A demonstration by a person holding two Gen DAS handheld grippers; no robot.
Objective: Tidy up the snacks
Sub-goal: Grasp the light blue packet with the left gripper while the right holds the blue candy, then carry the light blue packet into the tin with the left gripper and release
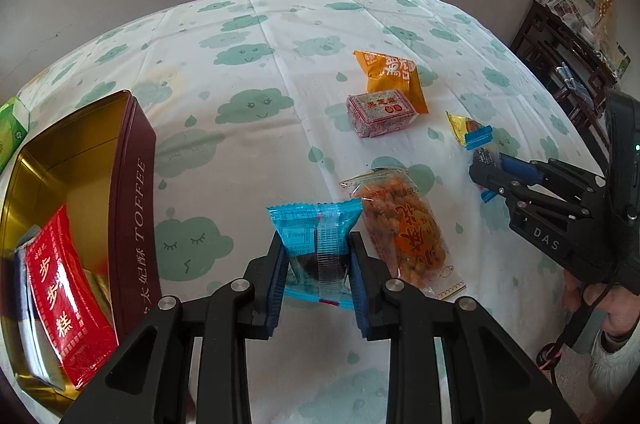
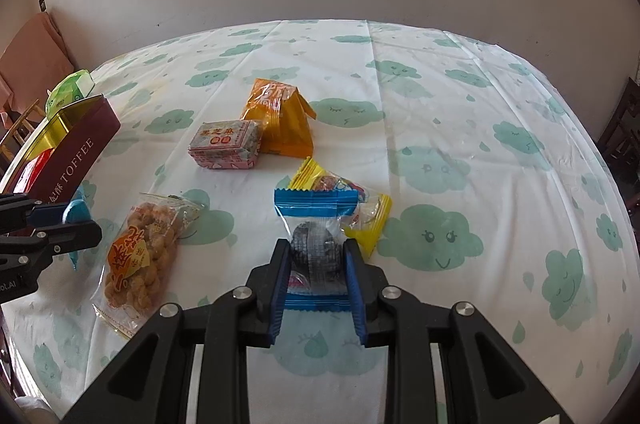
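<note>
My left gripper [image 1: 319, 248] is shut on a light-blue snack packet [image 1: 316, 236] just above the cloud-print tablecloth [image 1: 248, 128]. To its left stands an open maroon toffee tin [image 1: 132, 192] with a gold inside, holding a red packet [image 1: 64, 304]. My right gripper [image 2: 316, 256] is shut on a clear packet with blue ends and a dark round snack [image 2: 316, 248]; a yellow candy wrapper [image 2: 368, 224] lies against it. That gripper also shows at the right of the left wrist view [image 1: 486, 166]. On the cloth lie a bag of fried peanuts [image 1: 404, 232], a pink block packet [image 1: 380, 114] and an orange bag [image 1: 392, 76].
A green box [image 1: 12, 128] sits behind the tin at the table's left edge. Dark wooden shelving [image 1: 568, 64] with papers stands past the right edge. A person's hand [image 1: 600, 308] holds the right gripper's handle. A wall and window lie beyond the far edge.
</note>
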